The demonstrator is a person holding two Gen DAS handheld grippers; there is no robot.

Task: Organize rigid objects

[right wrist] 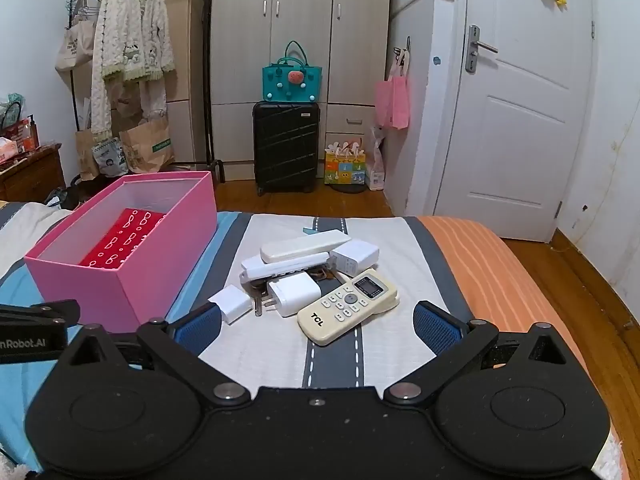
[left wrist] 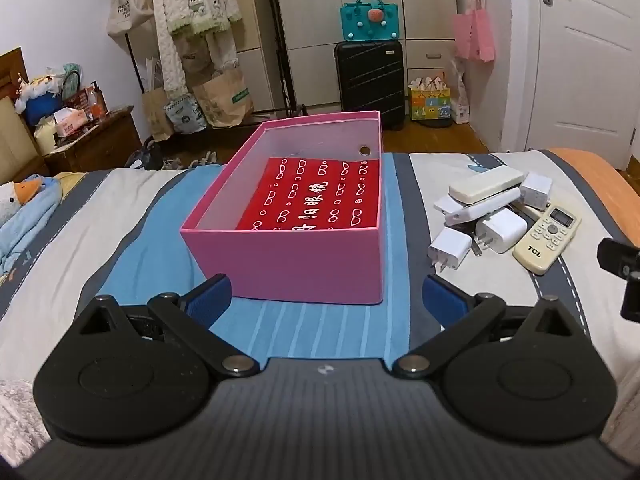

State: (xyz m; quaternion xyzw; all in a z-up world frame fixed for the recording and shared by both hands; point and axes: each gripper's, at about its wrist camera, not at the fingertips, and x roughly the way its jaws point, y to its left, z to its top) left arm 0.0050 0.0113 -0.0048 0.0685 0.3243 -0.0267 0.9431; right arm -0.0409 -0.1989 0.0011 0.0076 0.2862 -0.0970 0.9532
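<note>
A pink open box [left wrist: 288, 264] [right wrist: 132, 280] stands on the bed with a red patterned case [left wrist: 316, 196] [right wrist: 124, 240] flat inside it. To its right lies a pile of white items: a cream TCL remote [left wrist: 548, 238] [right wrist: 348, 306], several white chargers [left wrist: 498, 230] [right wrist: 294, 294], and a white bar-shaped device [left wrist: 486, 184] [right wrist: 304, 246] on top. My left gripper [left wrist: 326, 298] is open just in front of the box's near wall. My right gripper [right wrist: 318, 328] is open, with nothing between its fingers, just short of the remote.
The bed [right wrist: 480, 264] has a striped cover and an orange edge at the right. Beyond it are a black suitcase [right wrist: 286, 144], a teal bag [right wrist: 292, 80], a clothes rack [right wrist: 132, 40], a wardrobe and a white door [right wrist: 520, 120]. A blue soft toy [left wrist: 28, 208] lies at the left.
</note>
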